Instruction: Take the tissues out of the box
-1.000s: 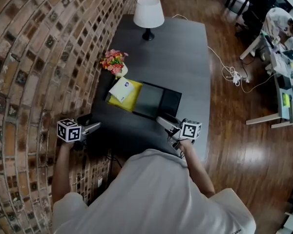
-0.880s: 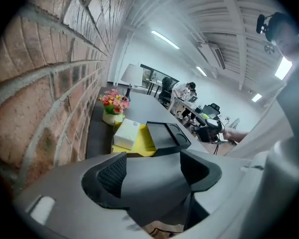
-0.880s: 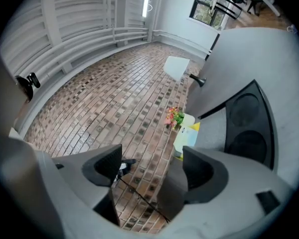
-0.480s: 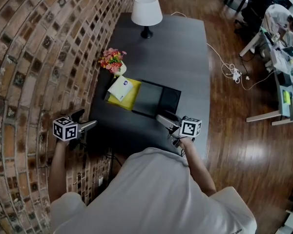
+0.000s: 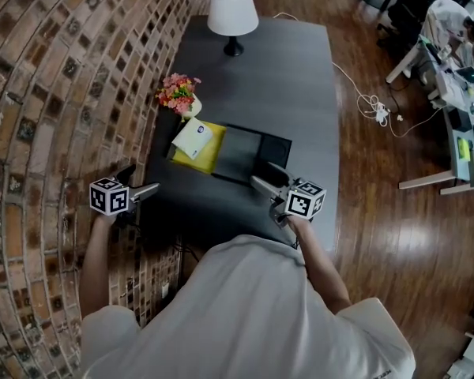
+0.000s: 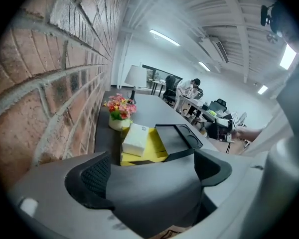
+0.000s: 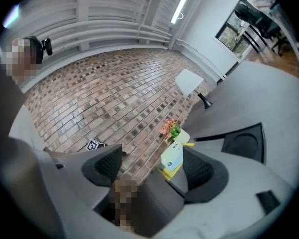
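Both tools hover at the near end of the dark surface [image 5: 300, 93], well short of the goods. The left hand-held gripper [image 5: 142, 181], by the brick wall, has just been opening its jaws, with nothing between them. The right hand-held gripper [image 5: 267, 178] also stands open and empty. Farther on, the white tissue pack [image 5: 193, 138] lies on the yellow box [image 5: 211, 161], beside a black tray [image 5: 249, 156]. A careless pinch could drag the light box along, or shove it into the flower vase [image 5: 182, 99] just behind.
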`<state>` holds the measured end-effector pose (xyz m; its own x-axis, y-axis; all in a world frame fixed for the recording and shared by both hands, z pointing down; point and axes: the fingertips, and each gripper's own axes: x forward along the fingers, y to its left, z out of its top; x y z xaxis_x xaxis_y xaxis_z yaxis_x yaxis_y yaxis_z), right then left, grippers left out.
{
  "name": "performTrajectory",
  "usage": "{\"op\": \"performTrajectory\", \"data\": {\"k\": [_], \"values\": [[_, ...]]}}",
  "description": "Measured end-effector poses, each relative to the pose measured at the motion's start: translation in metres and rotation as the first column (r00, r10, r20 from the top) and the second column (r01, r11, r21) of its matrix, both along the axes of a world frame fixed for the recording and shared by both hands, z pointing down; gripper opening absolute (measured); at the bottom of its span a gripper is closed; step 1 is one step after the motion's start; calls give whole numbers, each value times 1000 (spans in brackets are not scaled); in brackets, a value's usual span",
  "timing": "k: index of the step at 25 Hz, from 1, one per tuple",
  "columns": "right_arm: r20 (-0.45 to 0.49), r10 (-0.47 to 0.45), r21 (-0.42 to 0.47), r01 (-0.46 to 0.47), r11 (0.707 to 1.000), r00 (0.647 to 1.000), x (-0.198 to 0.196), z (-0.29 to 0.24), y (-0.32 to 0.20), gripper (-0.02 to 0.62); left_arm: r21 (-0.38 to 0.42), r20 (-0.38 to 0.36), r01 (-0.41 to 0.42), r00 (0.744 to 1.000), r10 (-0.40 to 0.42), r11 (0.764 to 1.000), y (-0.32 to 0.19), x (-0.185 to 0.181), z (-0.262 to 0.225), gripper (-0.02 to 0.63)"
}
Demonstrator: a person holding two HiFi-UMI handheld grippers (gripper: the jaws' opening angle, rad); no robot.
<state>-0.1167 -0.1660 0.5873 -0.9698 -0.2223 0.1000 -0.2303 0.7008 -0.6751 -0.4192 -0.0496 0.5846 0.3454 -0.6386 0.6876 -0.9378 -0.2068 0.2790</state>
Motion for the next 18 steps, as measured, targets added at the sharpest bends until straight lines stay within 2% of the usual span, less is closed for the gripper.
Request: {"op": "performTrajectory", "data": {"k": [3, 5, 13, 16, 18], "values": [[-81, 22, 140, -10, 990, 996, 1, -2, -5, 378, -4, -32, 6, 999, -6, 1000, -10, 1, 6, 518], [-108, 32, 201, -10, 980, 994, 1, -5, -7, 377, -11, -29, -3, 1000, 3, 1000, -15, 3, 11, 518], [-103, 93, 266, -62, 962, 990, 12, -17, -16, 378, -78, 24, -99, 995, 101, 992, -32, 14, 36, 518], [-118, 119, 313, -77, 947, 986, 19, -21, -15, 379, -88, 42, -118, 992, 122, 989, -41, 13, 41, 518], [-135, 154, 358, -96, 929, 979, 25, -24, -16, 379, -95, 45, -125, 991, 129, 988, -49, 13, 45, 563]]}}
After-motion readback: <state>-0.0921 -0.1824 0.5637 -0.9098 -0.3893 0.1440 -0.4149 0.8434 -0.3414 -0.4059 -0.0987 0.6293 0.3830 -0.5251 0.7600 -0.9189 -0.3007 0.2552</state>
